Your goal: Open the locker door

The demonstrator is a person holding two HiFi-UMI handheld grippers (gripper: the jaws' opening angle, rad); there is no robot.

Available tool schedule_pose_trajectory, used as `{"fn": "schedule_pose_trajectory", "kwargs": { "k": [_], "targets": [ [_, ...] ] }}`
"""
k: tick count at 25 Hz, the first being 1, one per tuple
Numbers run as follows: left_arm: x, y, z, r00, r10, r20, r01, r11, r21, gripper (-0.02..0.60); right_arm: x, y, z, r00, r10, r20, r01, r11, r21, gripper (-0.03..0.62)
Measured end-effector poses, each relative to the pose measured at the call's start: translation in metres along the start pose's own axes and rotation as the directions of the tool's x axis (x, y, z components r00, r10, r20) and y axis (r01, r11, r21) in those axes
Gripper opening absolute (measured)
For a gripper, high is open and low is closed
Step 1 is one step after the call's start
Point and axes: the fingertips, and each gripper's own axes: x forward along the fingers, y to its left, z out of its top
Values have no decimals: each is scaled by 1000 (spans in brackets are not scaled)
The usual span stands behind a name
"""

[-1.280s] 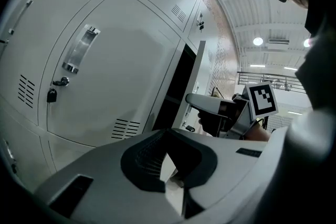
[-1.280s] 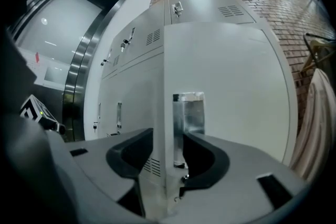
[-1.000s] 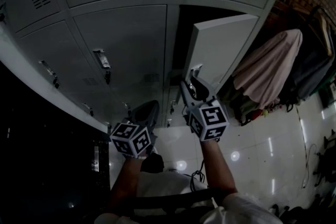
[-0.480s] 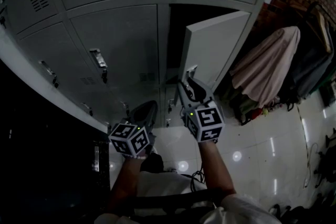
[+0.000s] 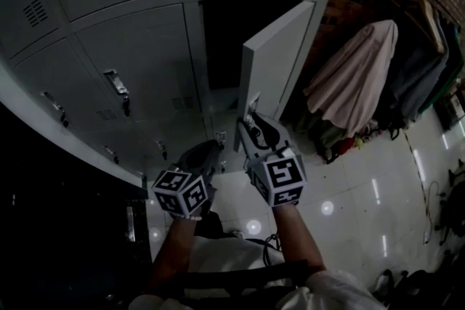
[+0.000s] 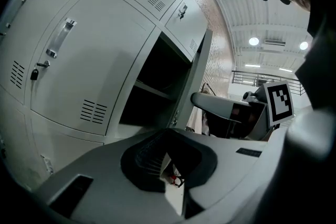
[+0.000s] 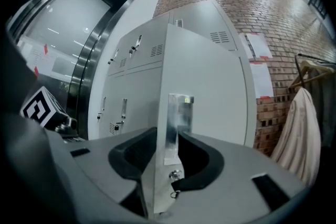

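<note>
The right hand-held gripper [image 5: 252, 125], its jaws just eased wider, clamped the shiny metal latch plate [image 7: 177, 115] on the free edge of the grey steel locker door [image 5: 280, 54], which stood swung well open. The left hand-held gripper [image 6: 168, 159] hung beside it, jaws slightly apart and empty.

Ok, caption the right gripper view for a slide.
Right gripper on the open locker door's edge at its handle plate, jaws just loosening.
</note>
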Motion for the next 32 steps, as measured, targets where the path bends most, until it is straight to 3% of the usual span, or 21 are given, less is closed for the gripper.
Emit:
{"fn": "schedule_pose_trajectory", "kwargs": {
  "k": [12,19,32],
  "targets": [
    [24,-61,-26,992,-108,-68,111,993,34,-3,-81,-40,-7,995,-98,6,98,995,17,141],
    [32,-88,-32,986,-142,-92,147,987,60,-3,-121,-73,-15,990,-141,28,138,985,100,65],
    [36,-105,-39,980,-158,-118,169,982,86,-3,-174,-179,-32,947,-318,51,297,923,243,54]
  ]
}}
